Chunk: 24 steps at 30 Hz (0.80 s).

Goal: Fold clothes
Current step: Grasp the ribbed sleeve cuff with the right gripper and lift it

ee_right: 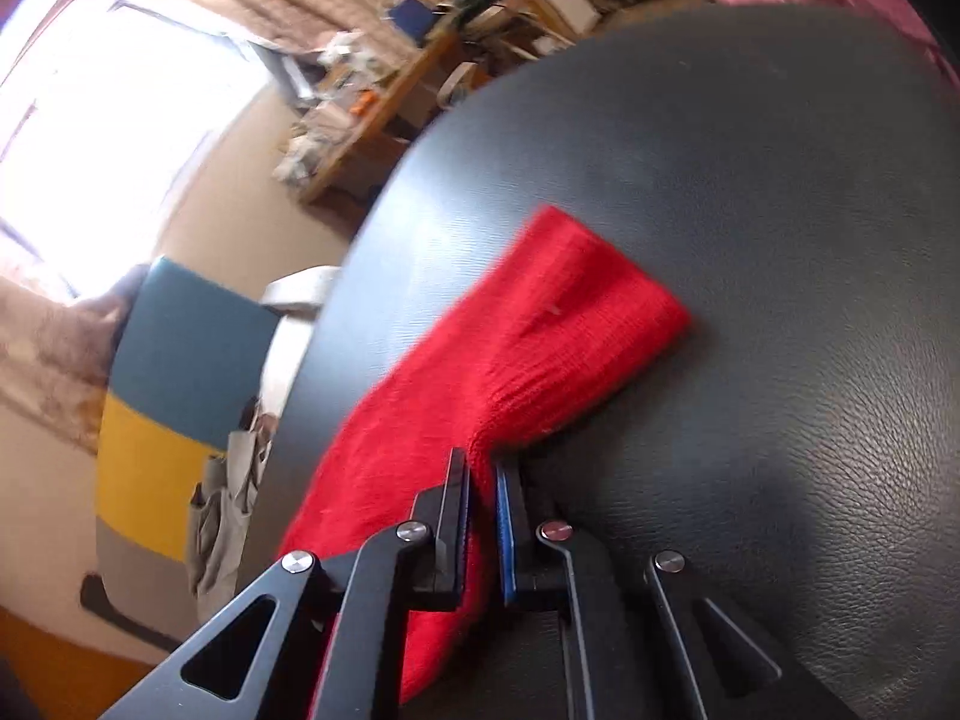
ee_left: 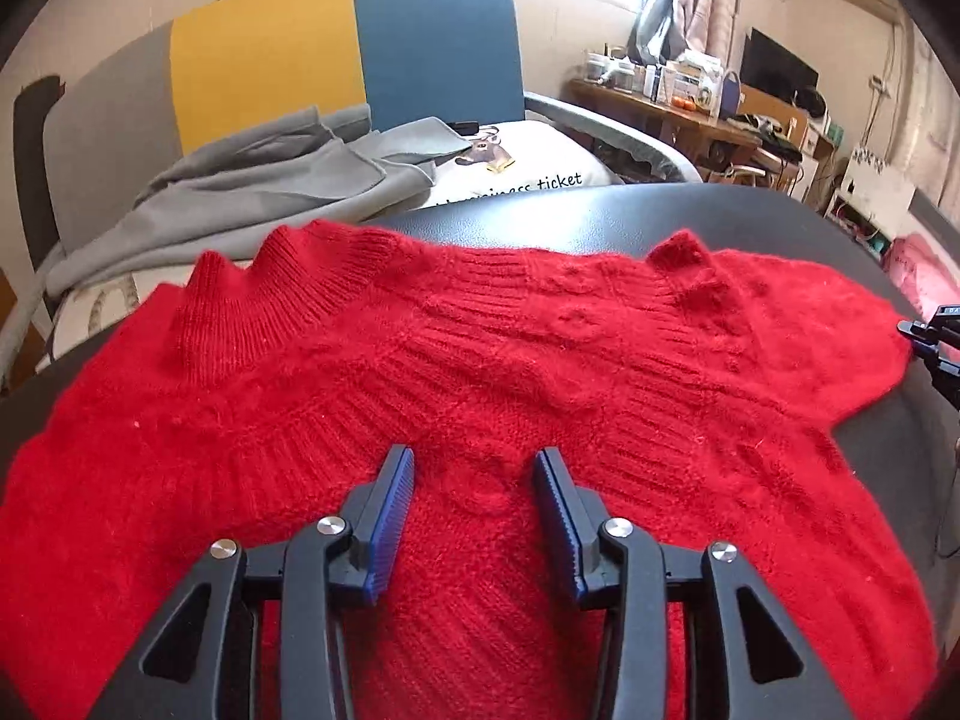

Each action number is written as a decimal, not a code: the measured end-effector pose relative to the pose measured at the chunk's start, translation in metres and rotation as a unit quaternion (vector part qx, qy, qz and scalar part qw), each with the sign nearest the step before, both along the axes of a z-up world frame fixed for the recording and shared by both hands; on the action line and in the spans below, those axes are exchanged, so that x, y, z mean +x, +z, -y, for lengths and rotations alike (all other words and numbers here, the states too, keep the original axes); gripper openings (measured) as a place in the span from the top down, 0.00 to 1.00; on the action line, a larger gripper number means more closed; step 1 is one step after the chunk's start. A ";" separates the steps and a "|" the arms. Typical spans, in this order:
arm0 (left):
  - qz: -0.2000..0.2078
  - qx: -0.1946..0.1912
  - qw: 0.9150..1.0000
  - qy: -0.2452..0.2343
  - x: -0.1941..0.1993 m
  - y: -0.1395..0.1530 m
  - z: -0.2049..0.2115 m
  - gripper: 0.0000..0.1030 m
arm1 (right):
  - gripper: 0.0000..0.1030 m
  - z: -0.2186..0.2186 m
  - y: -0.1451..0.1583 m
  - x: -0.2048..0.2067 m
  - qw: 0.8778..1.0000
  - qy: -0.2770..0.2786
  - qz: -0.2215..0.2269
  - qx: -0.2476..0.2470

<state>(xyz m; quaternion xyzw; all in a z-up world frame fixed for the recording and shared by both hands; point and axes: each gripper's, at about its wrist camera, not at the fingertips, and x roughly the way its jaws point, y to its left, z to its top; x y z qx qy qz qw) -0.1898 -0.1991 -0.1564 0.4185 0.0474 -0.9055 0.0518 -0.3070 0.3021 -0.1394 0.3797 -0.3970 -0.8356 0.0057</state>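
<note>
Left wrist view: red knitted sweater (ee_left: 456, 372) spread flat across the dark leather-grained counter (ee_left: 600, 210), collar (ee_left: 264, 294) toward the far left edge, ribbed bands running across the body. Left tongs (ee_left: 474, 462) poised just above the middle of the sweater, jaws standing moderately wide, nothing between them, pads not pressing on the knit. Right tongs glimpsed at the sweater's far right tip (ee_left: 927, 336). Beyond the sweater: grey garment (ee_left: 252, 174) and printed pillow (ee_left: 528, 162) on a bed or seat, blue-and-yellow panel behind.

Right wrist view: blurred. Right tongs (ee_right: 483, 468) closed narrow on the sweater's sleeve (ee_right: 540, 348), a pinch of red knit between the pads; ribbed cuff (ee_right: 600, 294) lying on the counter just past the jaws.

Handling, judged: fuzzy, thick knit, soft and limp, moderately light, no stiffness to hold a crease alone. Likely to sag and stretch under its own weight when lifted by one point; fibres grippy, slipping from ribbed pads unlikely. Nothing fragile, though snagging of loose yarn possible. Best holds: cuff and hem ribbing, shoulder seams beside the collar, both layers pinched together. Middle of the body a poor hold: top layer alone would bunch.
</note>
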 end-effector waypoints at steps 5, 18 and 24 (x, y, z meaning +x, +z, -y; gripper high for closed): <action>0.000 0.003 1.000 0.000 0.000 -0.001 0.001 0.58 | 0.92 0.050 0.035 -0.007 0.994 0.091 -0.047 0.021; -0.007 0.033 0.999 0.000 0.001 -0.001 0.010 0.58 | 0.93 0.271 0.069 0.023 0.933 0.349 -0.078 0.038; -0.010 0.046 0.999 -0.001 0.001 0.000 0.013 0.58 | 0.93 0.299 0.056 0.048 0.928 0.364 -0.066 0.035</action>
